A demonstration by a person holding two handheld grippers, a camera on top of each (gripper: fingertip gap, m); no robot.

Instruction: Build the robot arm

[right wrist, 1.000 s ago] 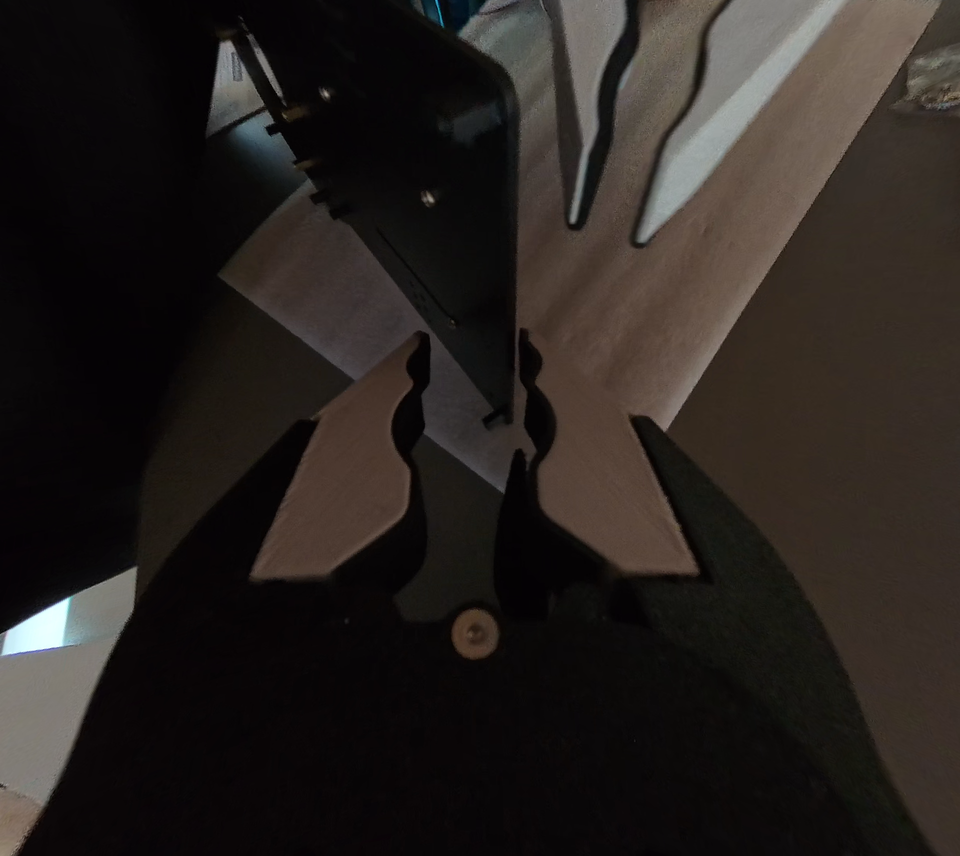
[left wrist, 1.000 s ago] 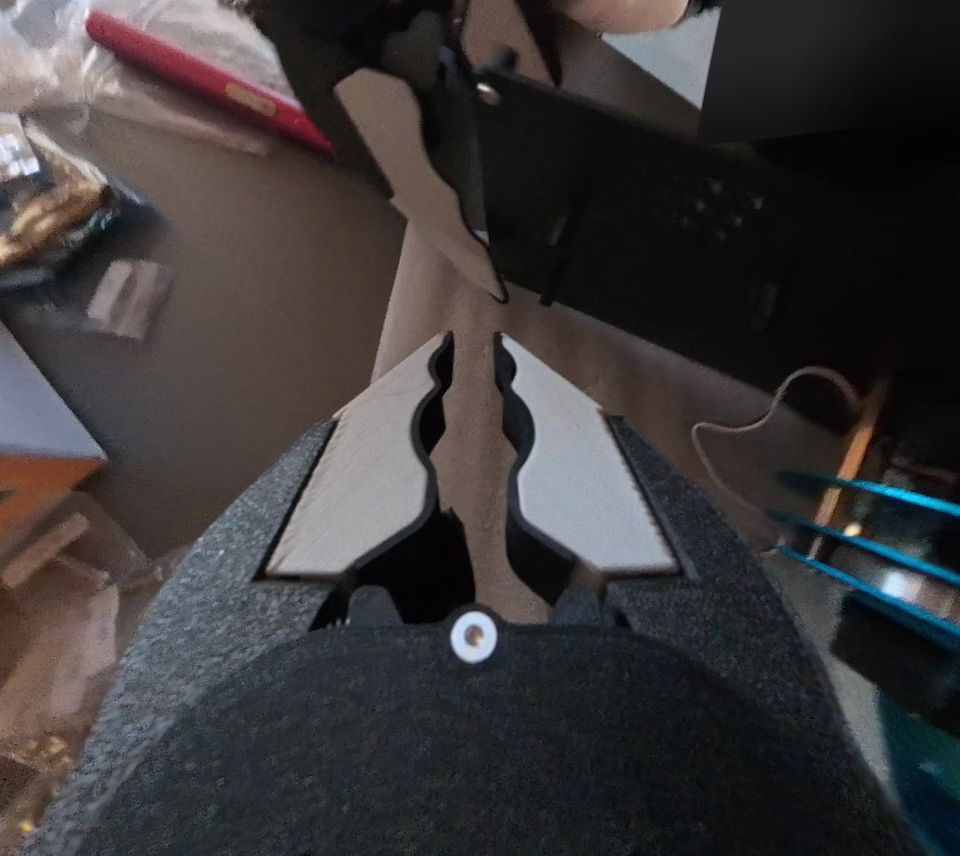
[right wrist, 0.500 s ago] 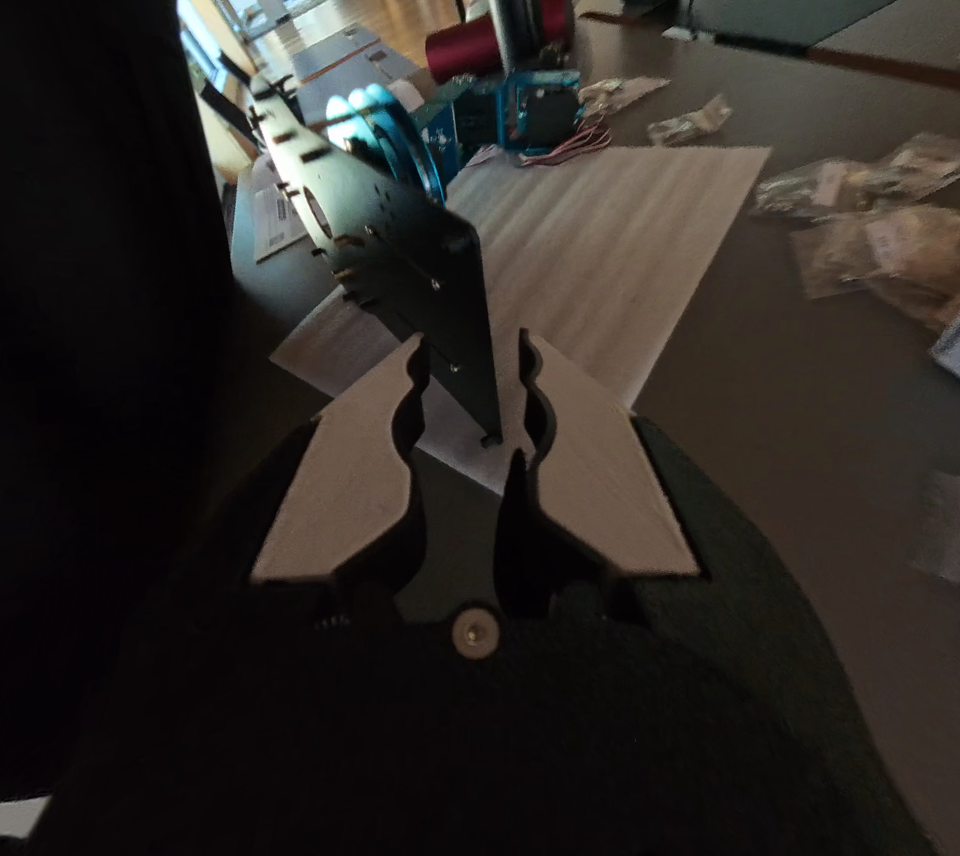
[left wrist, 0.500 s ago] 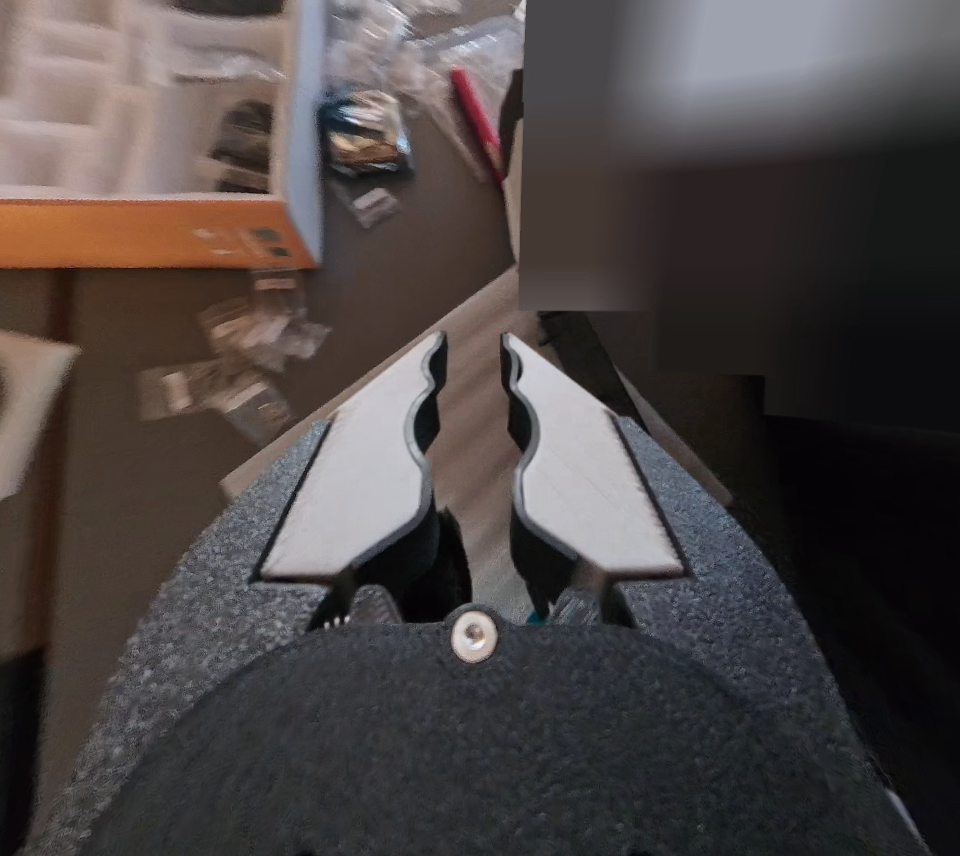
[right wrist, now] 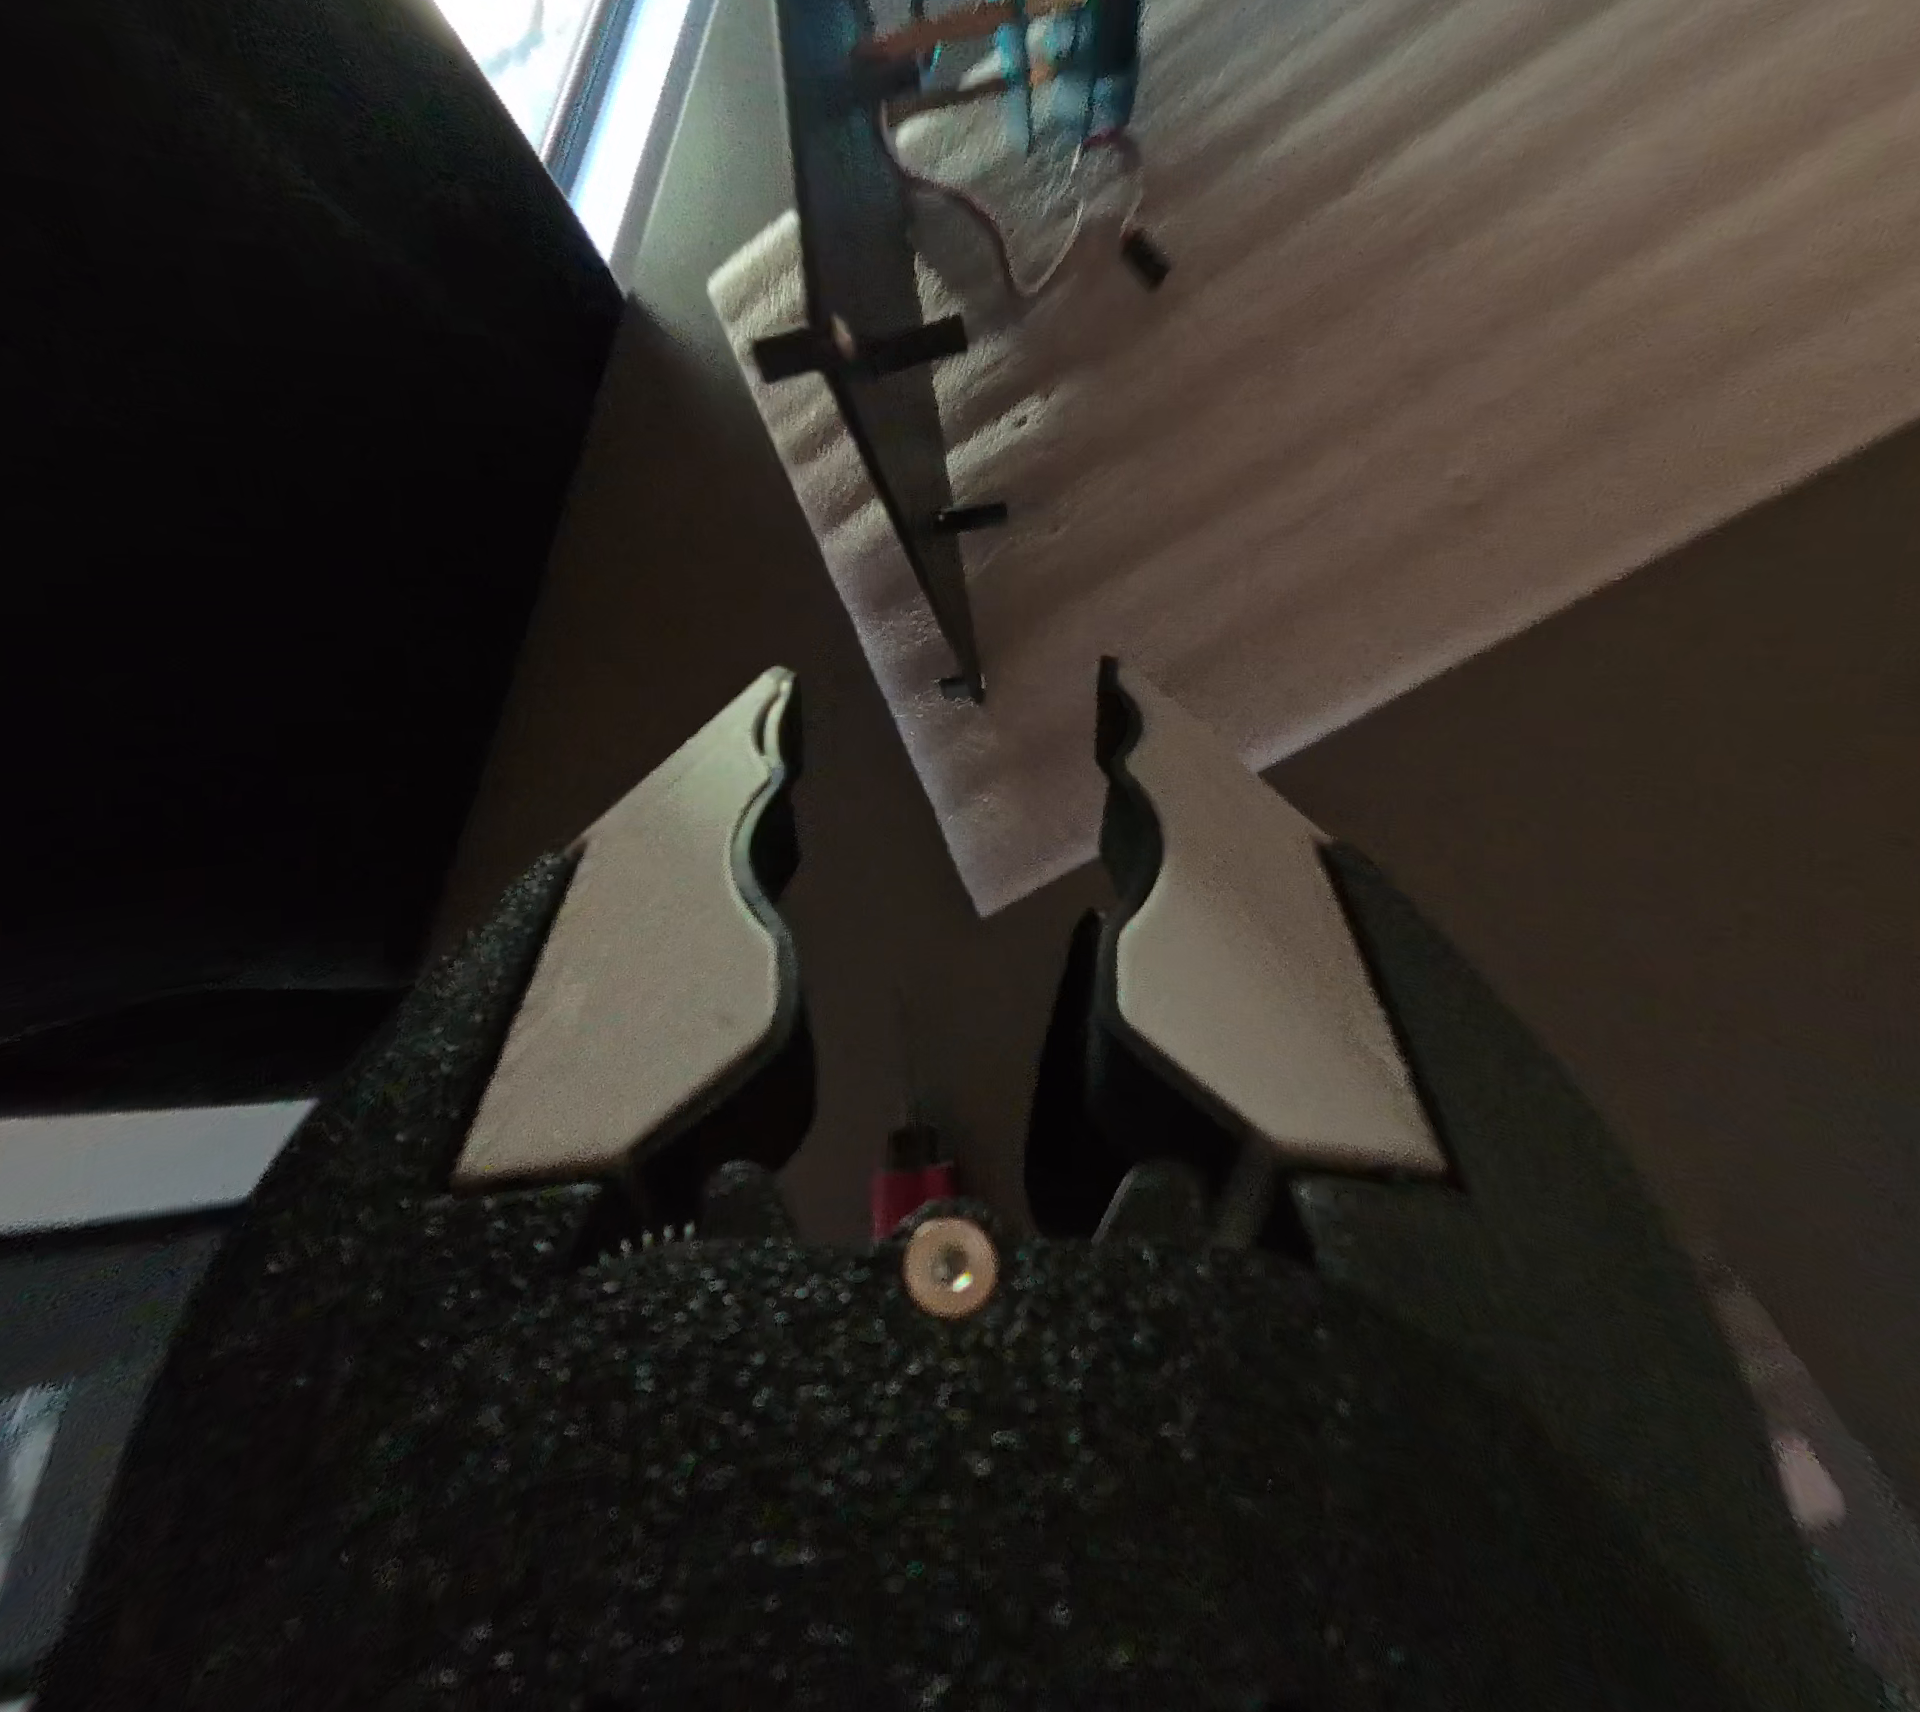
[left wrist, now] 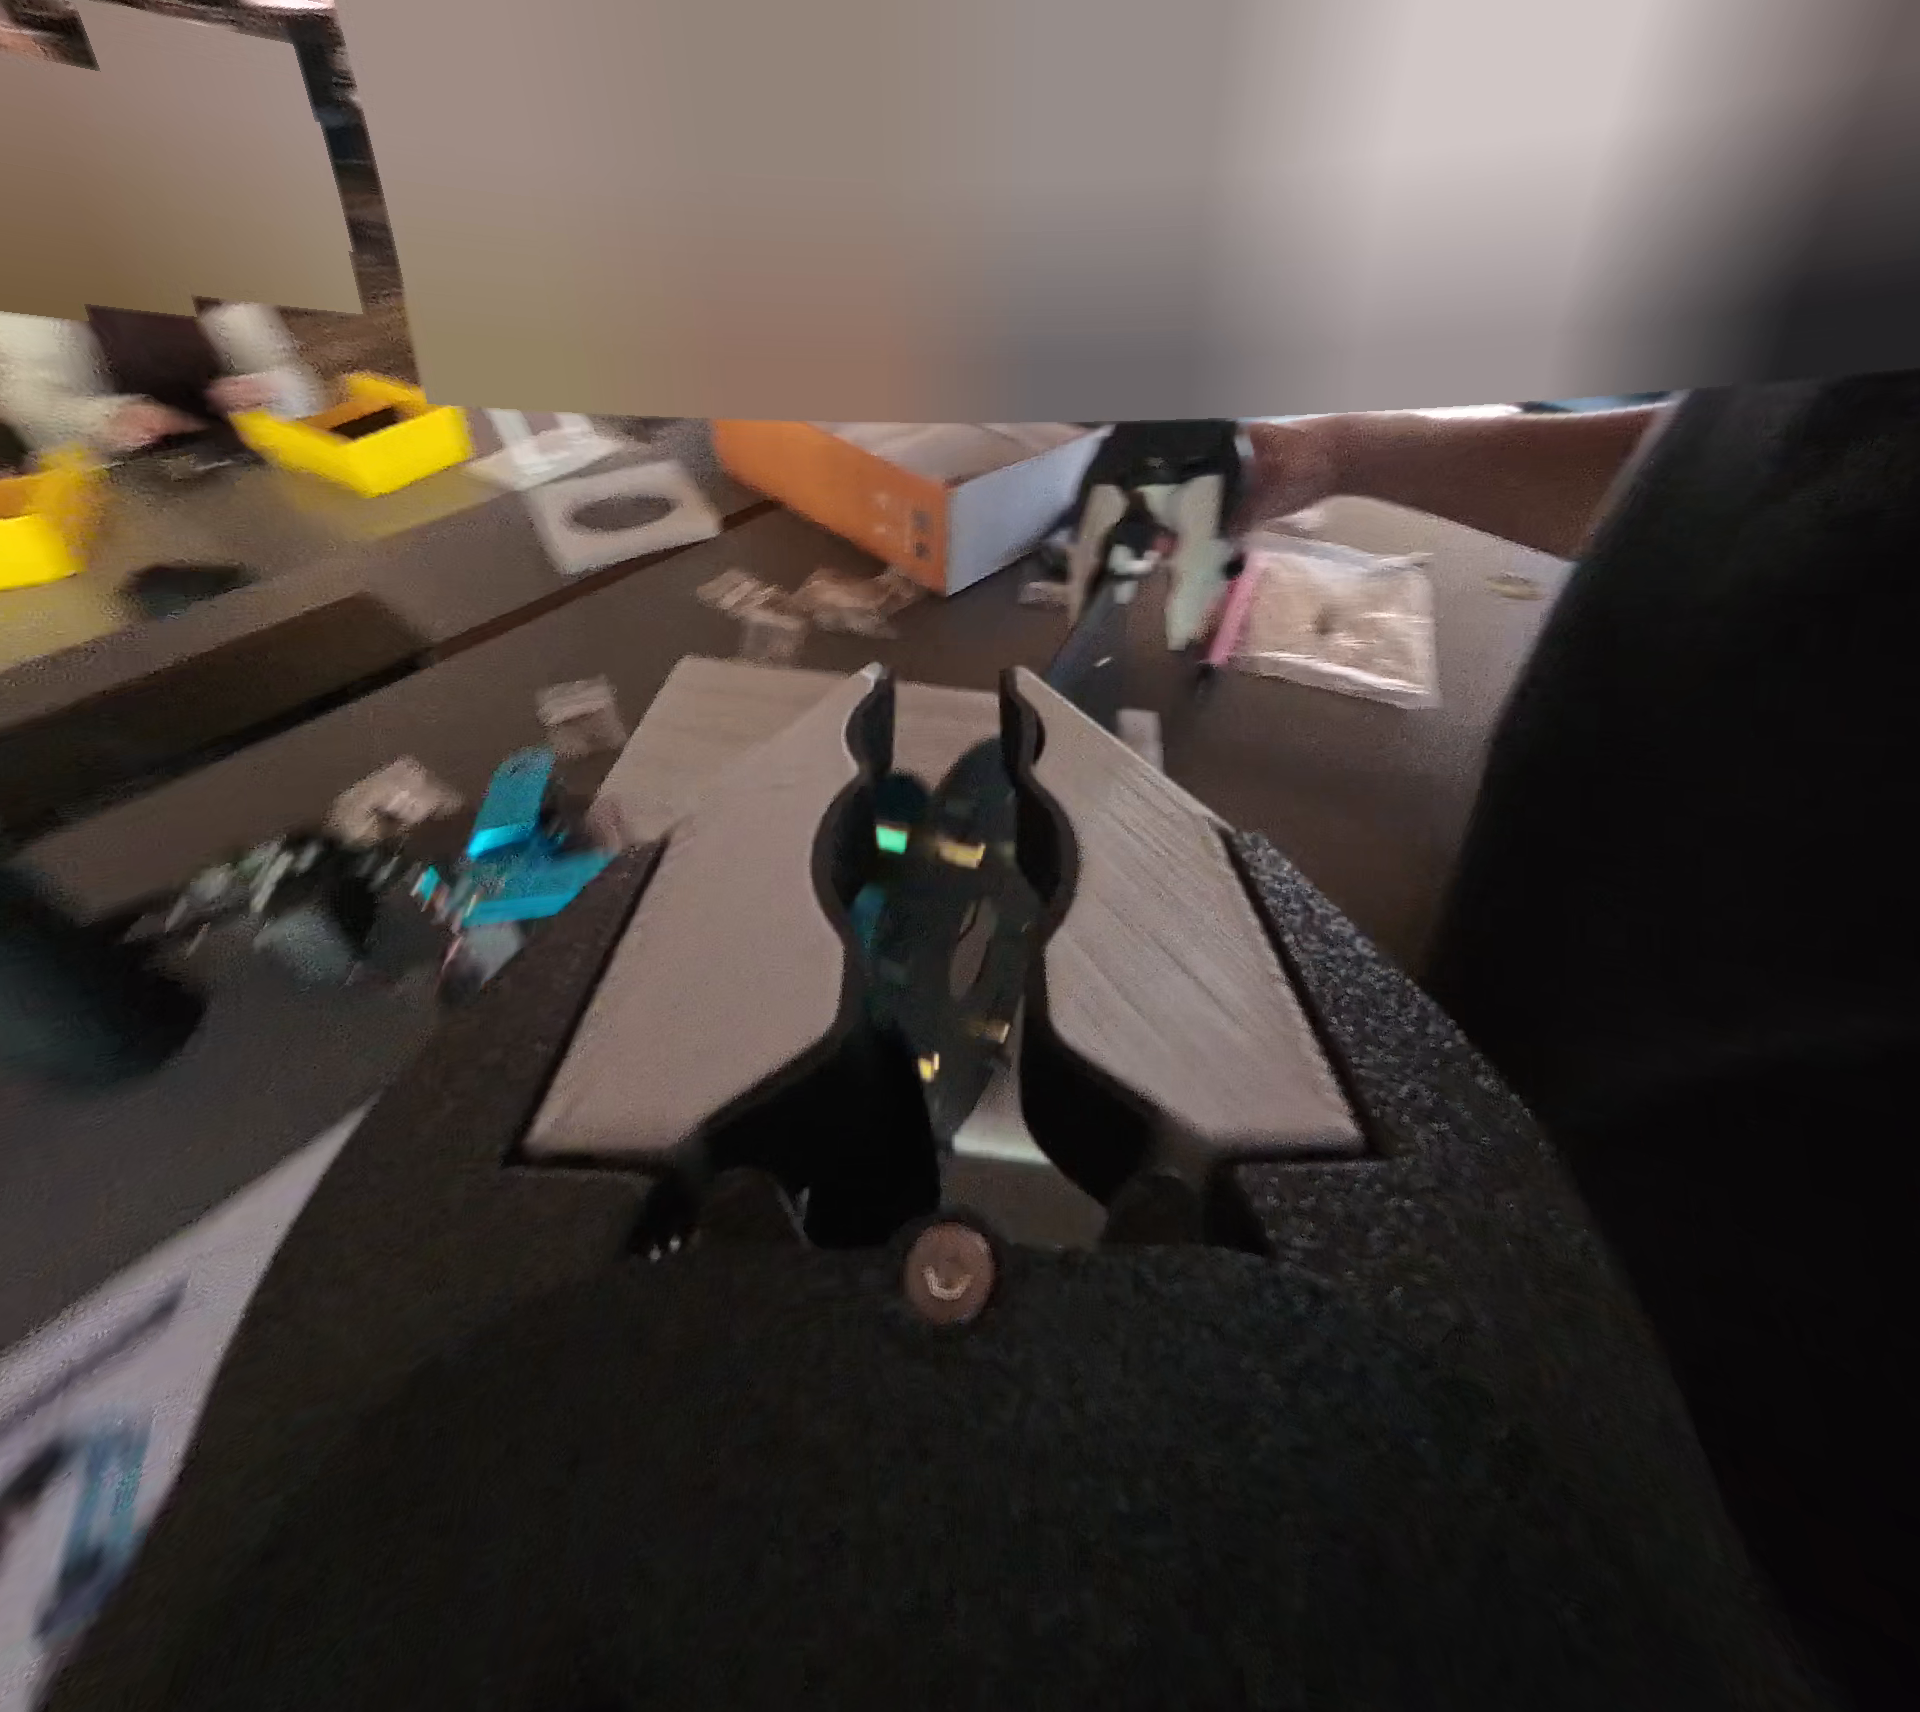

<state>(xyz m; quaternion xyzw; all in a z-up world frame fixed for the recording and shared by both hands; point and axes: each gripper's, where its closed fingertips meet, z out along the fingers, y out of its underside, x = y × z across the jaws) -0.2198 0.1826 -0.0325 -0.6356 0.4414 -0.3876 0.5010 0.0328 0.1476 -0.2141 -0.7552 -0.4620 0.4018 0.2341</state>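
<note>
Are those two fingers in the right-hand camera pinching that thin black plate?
Apart. The right wrist view shows the right gripper wide open, and the black plate's corner ends just ahead of the fingertips, with gaps either side.

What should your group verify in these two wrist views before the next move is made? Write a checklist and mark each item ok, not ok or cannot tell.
1. Right hand-held gripper open: ok, the jaws stand wide apart.
2. Black plate between the right fingers: not ok, its lower corner sits just ahead of the fingertips, ungripped.
3. Left hand-held gripper gripping the plate: cannot tell, the view is blurred.
4. Foam sheet lying under the plate: ok.
</note>
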